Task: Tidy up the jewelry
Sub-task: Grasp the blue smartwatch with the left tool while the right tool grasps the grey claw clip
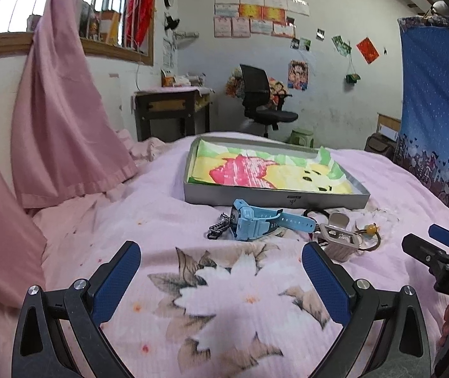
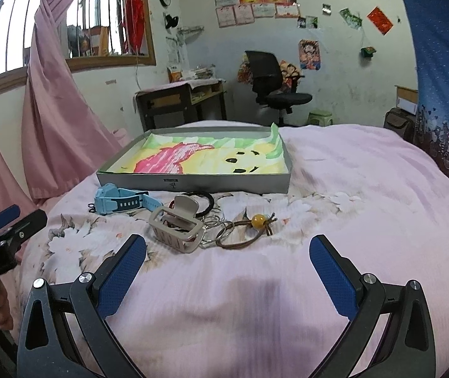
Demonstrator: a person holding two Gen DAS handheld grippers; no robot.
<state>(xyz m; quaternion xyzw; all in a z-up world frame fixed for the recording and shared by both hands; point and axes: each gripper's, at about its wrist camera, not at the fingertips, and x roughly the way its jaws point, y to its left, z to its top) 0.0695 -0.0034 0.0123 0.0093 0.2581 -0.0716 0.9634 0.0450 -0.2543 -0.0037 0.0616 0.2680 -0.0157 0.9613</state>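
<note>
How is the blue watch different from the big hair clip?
The blue watch is light blue with a long strap; the hair clip is beige with claw teeth. The watch lies nearer the window side, the clip beside the rings. Both lie on the pink bed, outside the box.

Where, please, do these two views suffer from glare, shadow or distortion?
Left wrist view: the window is blown out white and the edges bow from the fisheye. Right wrist view: a dark soft shadow lies on the bedspread between the open tongs; the hair claw stays sharp.
</note>
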